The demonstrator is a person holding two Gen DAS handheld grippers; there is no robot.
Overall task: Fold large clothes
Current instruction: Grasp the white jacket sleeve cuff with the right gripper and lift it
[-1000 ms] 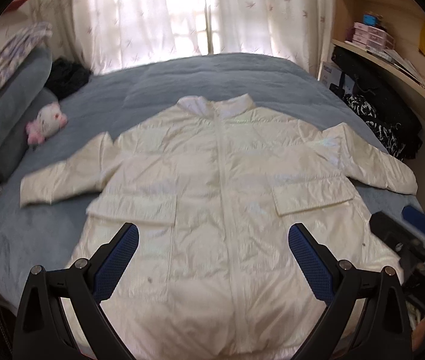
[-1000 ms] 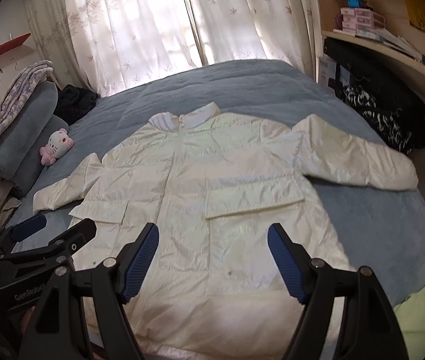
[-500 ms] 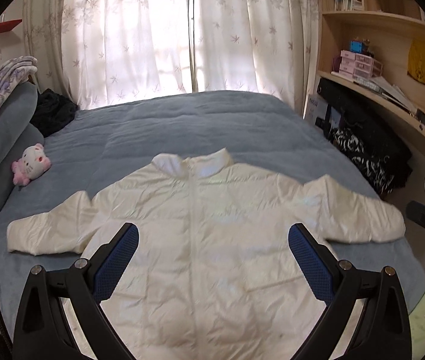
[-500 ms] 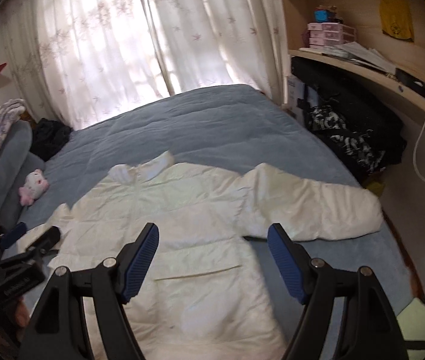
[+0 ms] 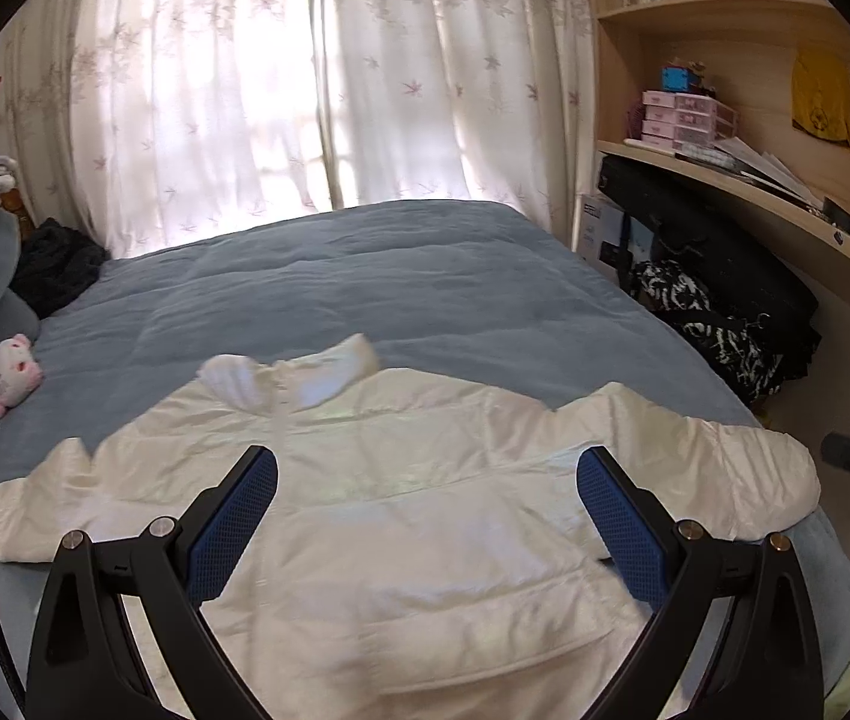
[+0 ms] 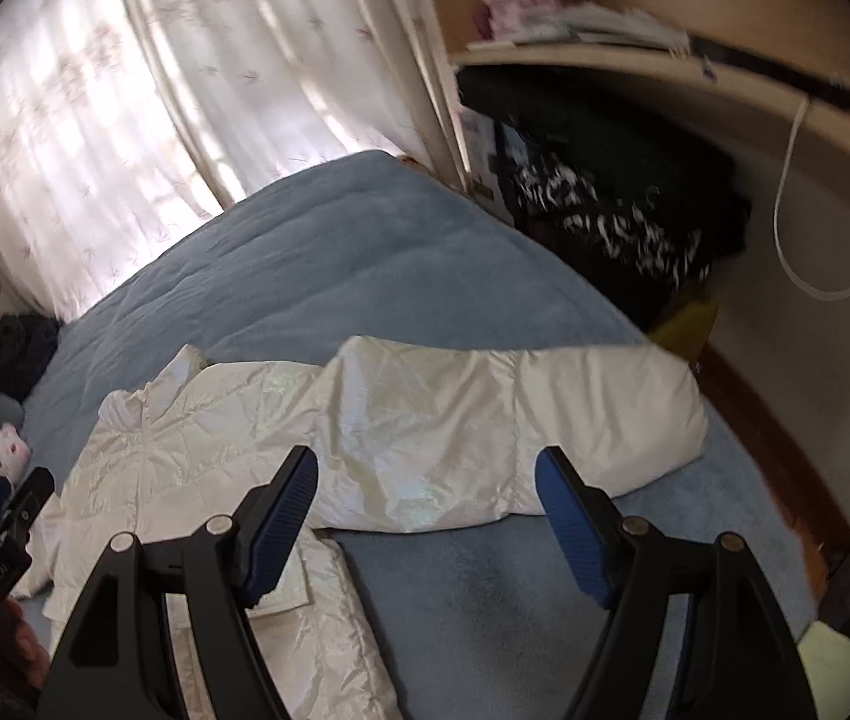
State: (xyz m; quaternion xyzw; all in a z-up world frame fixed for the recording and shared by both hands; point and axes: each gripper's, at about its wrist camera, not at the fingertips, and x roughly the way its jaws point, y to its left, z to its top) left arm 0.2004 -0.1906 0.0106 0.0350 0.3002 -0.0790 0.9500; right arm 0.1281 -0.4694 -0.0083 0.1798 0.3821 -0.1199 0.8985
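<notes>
The left gripper (image 5: 427, 516) has its two blue fingers (image 5: 233, 525) spread wide apart. Nothing is between them. They hang in the air above the chest of the white jacket (image 5: 401, 480) and do not touch it.

The right gripper (image 6: 427, 516) is wide open too, and its blue fingers (image 6: 572, 522) hold nothing. They hover over the near edge of the jacket's sleeve (image 6: 503, 420), which sticks out to the side toward the edge of the bed.

The jacket lies flat and zipped up on the blue blanket (image 5: 365, 276), with both sleeves spread out and its collar (image 5: 293, 375) pointing at the curtains (image 5: 305, 78). A small pink and white soft toy (image 5: 5, 375) sits by the grey pillow on the left.
</notes>
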